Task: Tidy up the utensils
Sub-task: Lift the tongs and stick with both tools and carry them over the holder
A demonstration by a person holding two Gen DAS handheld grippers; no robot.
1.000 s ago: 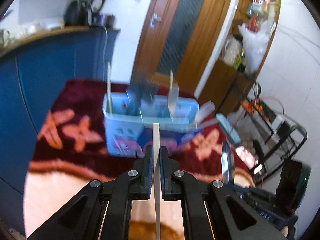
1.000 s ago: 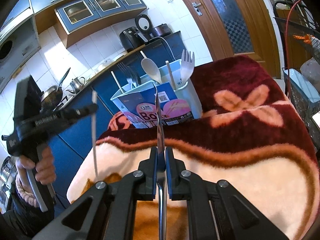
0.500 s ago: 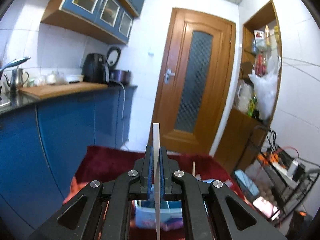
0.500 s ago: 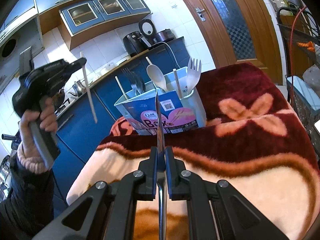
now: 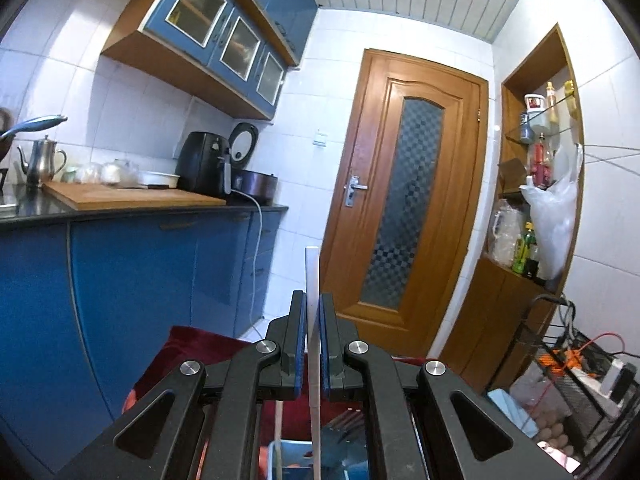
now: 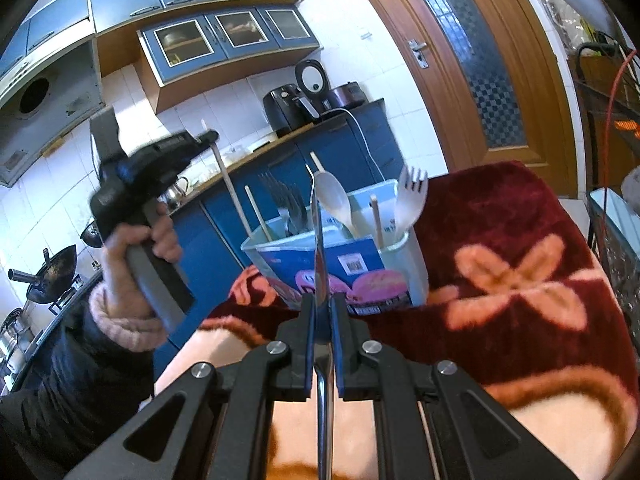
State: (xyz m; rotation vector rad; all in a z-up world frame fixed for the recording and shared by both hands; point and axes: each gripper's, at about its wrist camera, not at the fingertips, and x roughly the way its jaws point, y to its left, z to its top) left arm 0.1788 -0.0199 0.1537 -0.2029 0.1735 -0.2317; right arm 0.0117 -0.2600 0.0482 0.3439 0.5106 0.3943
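Observation:
My left gripper [image 5: 313, 312] is shut on a pale chopstick [image 5: 312, 276] held upright. In the right wrist view that gripper [image 6: 208, 136] is raised at the left, above the blue utensil box [image 6: 340, 260], and its chopstick [image 6: 232, 192] slants down into the box's left end. The box holds metal forks [image 6: 288, 208], a white spoon [image 6: 332, 200], a white plastic fork [image 6: 410, 196] and wooden chopsticks [image 6: 376, 220]. My right gripper [image 6: 321, 312] is shut on a metal knife [image 6: 320, 248], blade edge-on, in front of the box.
The box stands on a dark red blanket with pink flowers [image 6: 512, 280]. Blue cabinets and a counter [image 5: 120, 208] run along the left. A wooden door [image 5: 404, 208] is ahead. A wire rack [image 6: 616, 128] stands at the right.
My left gripper lifted and tipped up, so its view swung from the box to the kitchen wall and door. It carried the chopstick over the box's left end. My right gripper moved slightly closer to the box.

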